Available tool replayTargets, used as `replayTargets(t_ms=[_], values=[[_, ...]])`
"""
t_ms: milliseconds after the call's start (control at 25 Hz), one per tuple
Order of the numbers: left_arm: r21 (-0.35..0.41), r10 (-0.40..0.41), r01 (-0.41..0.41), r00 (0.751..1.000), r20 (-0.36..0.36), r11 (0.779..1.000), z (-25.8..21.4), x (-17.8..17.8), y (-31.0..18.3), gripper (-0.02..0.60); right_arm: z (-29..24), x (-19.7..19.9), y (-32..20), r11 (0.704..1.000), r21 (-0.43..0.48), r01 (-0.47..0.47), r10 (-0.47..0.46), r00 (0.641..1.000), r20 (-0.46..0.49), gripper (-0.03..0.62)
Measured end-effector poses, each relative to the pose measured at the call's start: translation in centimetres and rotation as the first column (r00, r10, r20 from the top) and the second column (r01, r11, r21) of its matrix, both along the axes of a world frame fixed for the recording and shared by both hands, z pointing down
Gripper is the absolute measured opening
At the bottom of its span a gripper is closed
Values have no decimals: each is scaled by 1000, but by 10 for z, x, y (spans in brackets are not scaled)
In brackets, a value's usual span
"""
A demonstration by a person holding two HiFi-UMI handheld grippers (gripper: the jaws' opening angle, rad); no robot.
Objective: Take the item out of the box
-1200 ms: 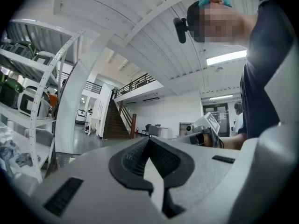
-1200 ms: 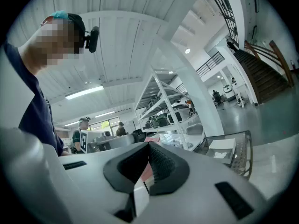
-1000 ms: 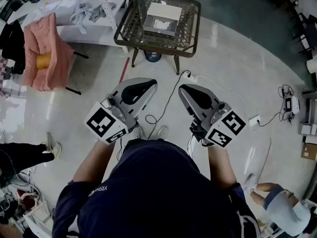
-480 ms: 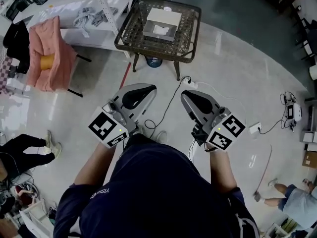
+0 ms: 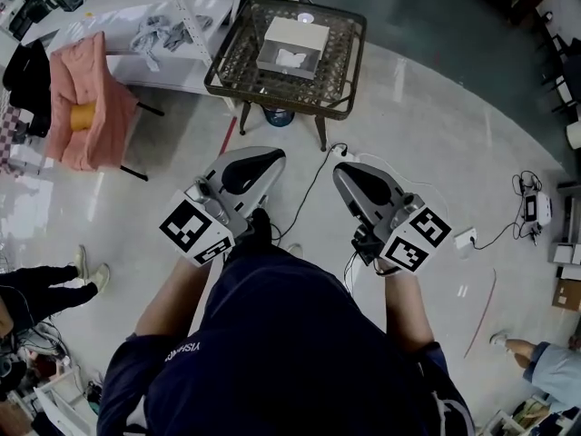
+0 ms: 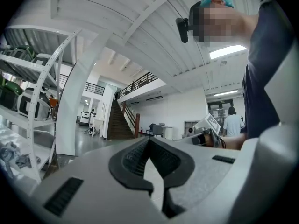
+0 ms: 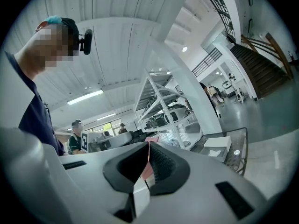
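A white open box (image 5: 292,45) with something pale inside (image 5: 289,58) sits on a dark mesh side table (image 5: 238,62) at the top of the head view. In the right gripper view the box (image 7: 217,146) shows at the right on the table (image 7: 239,158). My left gripper (image 5: 275,153) and right gripper (image 5: 339,167) are held close to my body over the floor, well short of the table. Both point toward it. Each gripper's jaws meet at the tips with nothing between them: left gripper (image 6: 149,141), right gripper (image 7: 148,146).
A pink cloth (image 5: 86,98) drapes a chair at the left, beside a white shelf unit (image 5: 154,34) with grey clutter. Cables and a power strip (image 5: 349,149) lie on the floor below the table. A seated person's legs (image 5: 41,284) show at the left, another person (image 5: 543,361) at the lower right.
The table and box sit slightly lower in the head view than before. Both grippers keep their pose, still shut. The person at the lower right has moved off toward the right edge.
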State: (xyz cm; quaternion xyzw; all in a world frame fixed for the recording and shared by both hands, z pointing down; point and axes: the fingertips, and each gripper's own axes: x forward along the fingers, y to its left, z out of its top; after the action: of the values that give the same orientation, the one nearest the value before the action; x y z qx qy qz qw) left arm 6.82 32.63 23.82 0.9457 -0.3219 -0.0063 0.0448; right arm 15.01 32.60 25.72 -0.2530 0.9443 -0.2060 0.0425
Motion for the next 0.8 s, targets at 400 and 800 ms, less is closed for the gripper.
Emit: replayTargets(t_ms=[400,800], values=[[-6,31,-31,999,-42,999,17,-8,-62,8,17,-4,-53,999,-13,-35,34,999,-40,25],[-67,46,-51,997,-68,996,43,-54,-170,8,41,-61,-155,996,-85,-29,23,997,-69,25]])
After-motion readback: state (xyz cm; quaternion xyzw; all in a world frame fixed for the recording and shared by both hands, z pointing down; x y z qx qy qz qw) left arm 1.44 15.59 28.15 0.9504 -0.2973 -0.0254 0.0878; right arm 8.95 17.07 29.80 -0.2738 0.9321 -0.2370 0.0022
